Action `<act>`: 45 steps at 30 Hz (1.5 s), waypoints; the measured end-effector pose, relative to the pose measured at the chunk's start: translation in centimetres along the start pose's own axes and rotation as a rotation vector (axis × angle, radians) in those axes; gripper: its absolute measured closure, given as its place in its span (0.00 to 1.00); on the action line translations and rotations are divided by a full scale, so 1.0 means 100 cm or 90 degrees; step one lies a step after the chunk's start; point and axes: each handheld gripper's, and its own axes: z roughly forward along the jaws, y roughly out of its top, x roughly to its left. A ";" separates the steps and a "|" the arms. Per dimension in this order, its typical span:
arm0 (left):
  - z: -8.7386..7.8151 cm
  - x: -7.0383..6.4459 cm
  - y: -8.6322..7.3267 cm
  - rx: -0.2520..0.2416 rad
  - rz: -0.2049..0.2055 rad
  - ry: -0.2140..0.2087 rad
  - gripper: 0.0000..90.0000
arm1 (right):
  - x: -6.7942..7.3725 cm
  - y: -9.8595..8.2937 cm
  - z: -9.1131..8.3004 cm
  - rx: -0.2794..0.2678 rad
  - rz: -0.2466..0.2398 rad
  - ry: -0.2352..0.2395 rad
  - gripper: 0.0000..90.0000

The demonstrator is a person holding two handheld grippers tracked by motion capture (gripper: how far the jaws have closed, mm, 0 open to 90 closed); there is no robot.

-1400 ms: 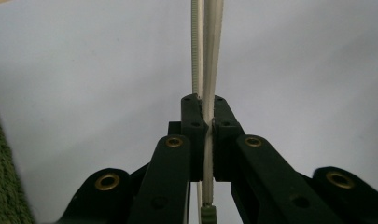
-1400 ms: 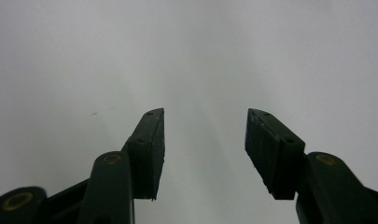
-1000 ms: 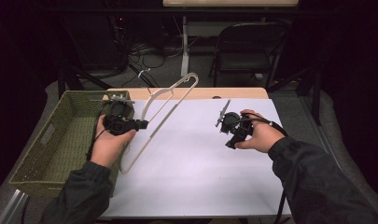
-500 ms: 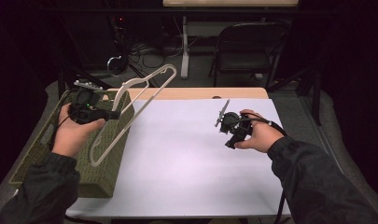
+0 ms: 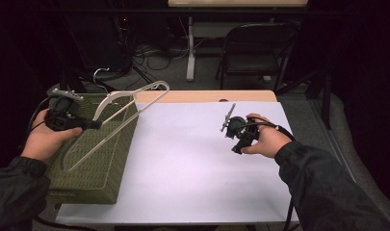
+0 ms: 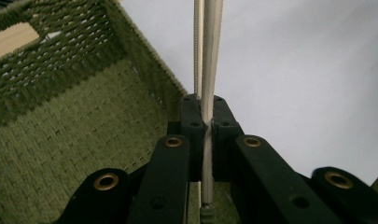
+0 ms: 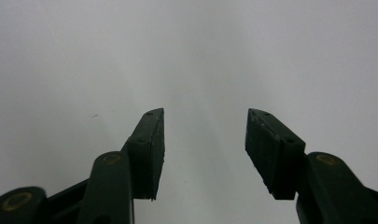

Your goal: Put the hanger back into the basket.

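A white clothes hanger (image 5: 161, 85) hangs tilted over a green woven basket (image 5: 106, 163) at the table's left edge. My left gripper (image 5: 94, 125) is shut on one of its bars. In the left gripper view the jaws pinch the cream bar of the hanger (image 6: 209, 56) at the left gripper (image 6: 206, 100), with the basket's inside (image 6: 60, 140) below and to the left. My right gripper (image 5: 236, 132) is held by a hand over the white table top (image 5: 192, 163), right of centre. In its own view the right gripper (image 7: 204, 116) is open with nothing between the jaws.
A wooden strip of table (image 5: 207, 96) runs along the far edge. Beyond it stand a black folding chair (image 5: 255, 48) and cables on the floor. White table surface (image 6: 294, 70) lies to the right of the basket.
My left gripper has carried the hanger leftward, off the white table and over the basket, lifting it. The right gripper has stayed in place, open.
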 end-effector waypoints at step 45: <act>0.023 0.080 -0.117 0.074 0.023 0.083 0.96 | 0.000 -0.001 0.005 0.017 0.005 0.008 0.53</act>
